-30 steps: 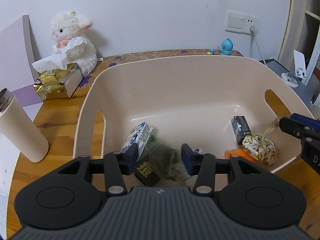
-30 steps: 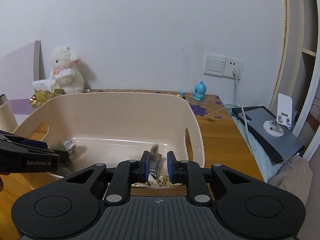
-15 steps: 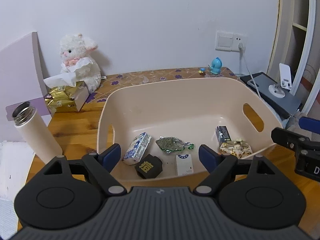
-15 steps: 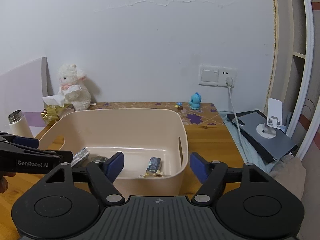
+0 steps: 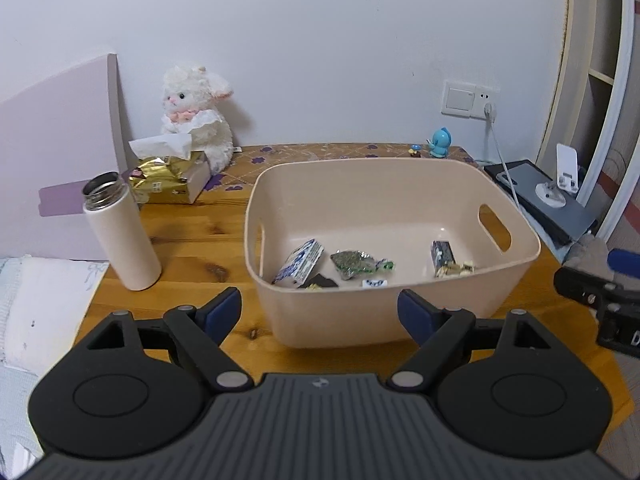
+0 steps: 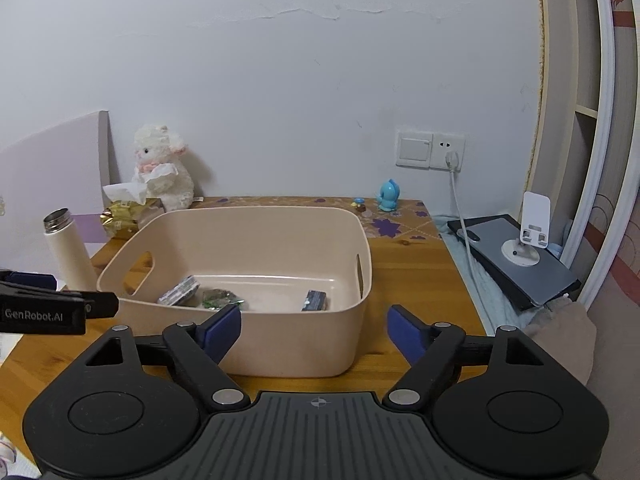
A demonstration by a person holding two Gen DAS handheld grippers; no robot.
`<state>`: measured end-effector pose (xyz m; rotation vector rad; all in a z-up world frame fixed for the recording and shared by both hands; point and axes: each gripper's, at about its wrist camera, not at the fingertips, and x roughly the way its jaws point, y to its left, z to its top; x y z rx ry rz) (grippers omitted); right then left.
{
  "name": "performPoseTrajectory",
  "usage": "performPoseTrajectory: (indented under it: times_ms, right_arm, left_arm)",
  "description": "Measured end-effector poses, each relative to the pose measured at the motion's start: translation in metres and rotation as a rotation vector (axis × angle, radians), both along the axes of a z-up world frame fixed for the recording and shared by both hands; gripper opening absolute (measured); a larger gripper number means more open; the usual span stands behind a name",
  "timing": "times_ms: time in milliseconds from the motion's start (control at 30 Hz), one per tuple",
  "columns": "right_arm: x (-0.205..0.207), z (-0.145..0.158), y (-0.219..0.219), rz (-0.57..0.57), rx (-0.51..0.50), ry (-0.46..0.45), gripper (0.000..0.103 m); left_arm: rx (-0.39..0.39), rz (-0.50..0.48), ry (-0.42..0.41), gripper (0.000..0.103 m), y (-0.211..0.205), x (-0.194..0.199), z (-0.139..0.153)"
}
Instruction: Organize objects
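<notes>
A beige plastic bin (image 5: 400,320) (image 6: 304,344) stands on the wooden table. Inside lie a blue-white packet (image 5: 300,267) (image 6: 179,292), a green foil packet (image 5: 354,264) (image 6: 218,299), a small dark box (image 5: 442,254) (image 6: 316,300), a yellow-patterned piece (image 5: 456,269), a black packet (image 5: 318,282) and a white card (image 5: 375,282). My left gripper (image 5: 320,312) is open and empty, held in front of the bin. My right gripper (image 6: 314,328) is open too, nothing between its fingers, before the bin's near wall.
A white bottle (image 5: 120,232) (image 6: 68,248) stands left of the bin. A gold tissue box (image 5: 168,180) and a plush lamb (image 5: 198,116) sit at the back left, a blue figurine (image 5: 440,143) at the back right. A tablet with a phone stand (image 6: 516,256) lies to the right.
Both grippers let go of items inside the bin, opened wide and drew back and up away from it. The green packet and the patterned piece now lie in the bin.
</notes>
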<state>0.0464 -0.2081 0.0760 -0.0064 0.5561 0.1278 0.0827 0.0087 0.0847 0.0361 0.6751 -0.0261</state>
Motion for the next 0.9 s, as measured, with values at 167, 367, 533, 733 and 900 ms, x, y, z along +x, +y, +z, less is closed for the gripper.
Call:
performPoseTrajectory:
  times_ms: [167,367,533,733,900]
  right_arm:
    - [-0.02,0.003,0.003,0.016,-0.012,-0.005,0.087]
    - [-0.049,0.003,0.003,0.028,-0.011,-0.022,0.088]
    - [-0.07,0.006,-0.002,0.025,0.018,-0.03,0.089]
    - [-0.086,0.009,-0.004,0.027,0.013,-0.043,0.09]
    - [-0.095,0.006,-0.005,0.031,0.019,-0.036,0.09]
  left_arm:
    - [0.01,-0.007,-0.013,0.086,0.002,-0.024,0.004]
    - [0.01,-0.038,-0.044,0.086,0.0,-0.055,0.006]
    - [0.002,-0.037,-0.039,0.086,0.0,-0.074,0.005]
    - [-0.028,-0.011,-0.059,0.086,0.002,-0.1,0.007]
    - [-0.029,-0.001,-0.067,0.087,0.007,-0.117,0.014]
